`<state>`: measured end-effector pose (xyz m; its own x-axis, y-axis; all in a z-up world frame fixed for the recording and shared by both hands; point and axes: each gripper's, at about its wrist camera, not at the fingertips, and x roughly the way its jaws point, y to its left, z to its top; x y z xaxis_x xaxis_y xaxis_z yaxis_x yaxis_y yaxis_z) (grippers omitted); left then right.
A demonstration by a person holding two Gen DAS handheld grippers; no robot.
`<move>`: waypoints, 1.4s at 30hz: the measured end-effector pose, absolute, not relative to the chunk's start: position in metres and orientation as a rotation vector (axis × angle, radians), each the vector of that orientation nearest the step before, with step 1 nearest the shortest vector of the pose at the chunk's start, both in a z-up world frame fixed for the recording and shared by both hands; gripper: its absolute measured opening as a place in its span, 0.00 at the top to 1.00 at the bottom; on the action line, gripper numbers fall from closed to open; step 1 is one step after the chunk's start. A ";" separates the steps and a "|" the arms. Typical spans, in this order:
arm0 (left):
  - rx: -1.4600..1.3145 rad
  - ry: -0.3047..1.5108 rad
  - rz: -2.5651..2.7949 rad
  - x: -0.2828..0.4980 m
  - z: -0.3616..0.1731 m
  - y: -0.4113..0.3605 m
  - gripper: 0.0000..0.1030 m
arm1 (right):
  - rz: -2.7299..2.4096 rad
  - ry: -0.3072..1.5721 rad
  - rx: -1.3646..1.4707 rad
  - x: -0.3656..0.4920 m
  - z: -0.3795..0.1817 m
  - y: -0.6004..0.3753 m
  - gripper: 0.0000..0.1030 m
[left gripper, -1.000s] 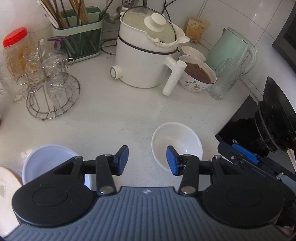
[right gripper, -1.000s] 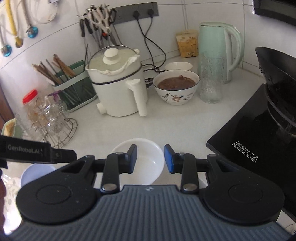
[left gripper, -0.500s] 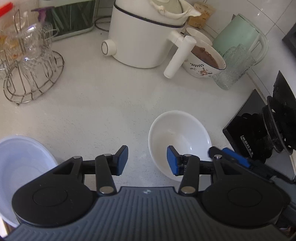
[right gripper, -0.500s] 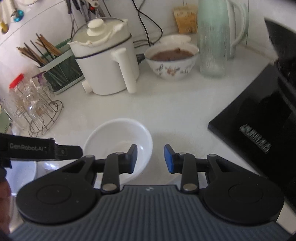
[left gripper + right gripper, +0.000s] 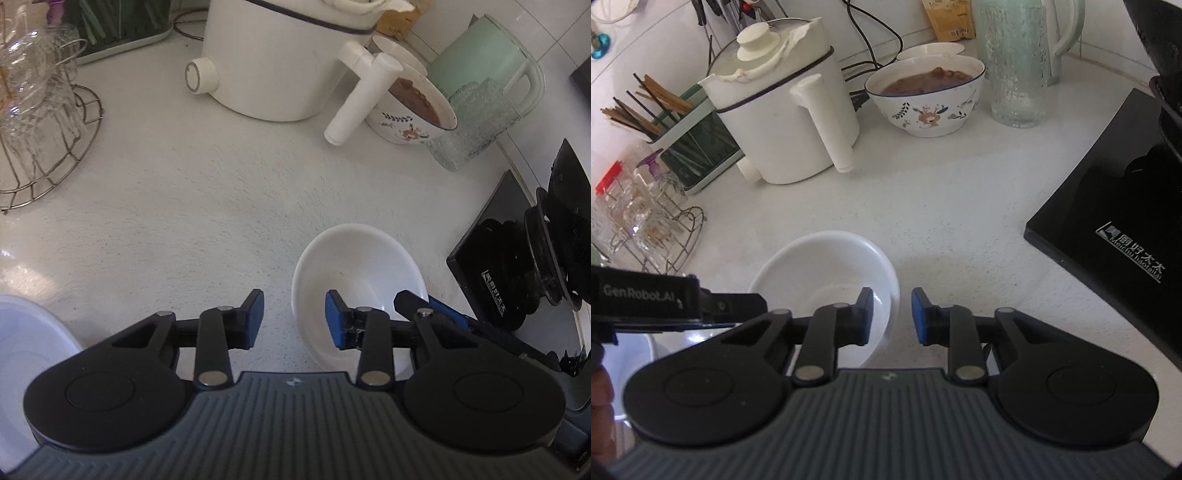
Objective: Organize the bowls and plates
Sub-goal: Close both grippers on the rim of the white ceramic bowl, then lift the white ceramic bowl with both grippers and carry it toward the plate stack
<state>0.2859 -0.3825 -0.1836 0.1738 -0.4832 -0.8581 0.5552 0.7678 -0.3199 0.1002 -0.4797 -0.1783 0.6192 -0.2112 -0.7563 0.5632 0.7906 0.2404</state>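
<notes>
An empty white bowl [image 5: 358, 266] stands on the white counter, also in the right wrist view [image 5: 827, 262]. My left gripper [image 5: 294, 320] is open, its jaws either side of the bowl's left rim. My right gripper [image 5: 892, 314] is open, its jaws either side of the bowl's right rim. The right gripper's blue finger [image 5: 443, 312] shows at the bowl's right in the left wrist view. A pale plate or bowl [image 5: 26, 339] lies at the lower left. The left gripper's body [image 5: 646, 295] shows at left in the right wrist view.
A white electric pot [image 5: 786, 110] with a long handle stands behind. A floral bowl of brown food [image 5: 927, 99], a ribbed glass [image 5: 1015, 62] and a green kettle [image 5: 487, 70] stand at the back right. A black cooktop [image 5: 1115, 206] is right, a wire glass rack [image 5: 40, 122] left.
Both grippers have come down and forward, closer to the white bowl; their jaws now stand at its opposite rims. The jaws stay open.
</notes>
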 end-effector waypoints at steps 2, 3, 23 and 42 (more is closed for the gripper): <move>0.074 1.194 -0.740 0.287 -0.186 -0.386 0.70 | -0.452 0.779 0.510 0.100 -0.179 -0.482 0.83; 0.072 1.193 -0.736 0.288 -0.187 -0.387 0.76 | -0.451 0.775 0.517 0.100 -0.179 -0.483 0.83; 0.053 1.118 -0.730 0.279 -0.152 -0.369 0.94 | -0.431 0.739 0.567 0.099 -0.154 -0.481 0.92; -0.054 1.057 -0.700 0.270 -0.091 -0.296 0.93 | -0.328 0.652 0.528 0.098 -0.094 -0.437 0.92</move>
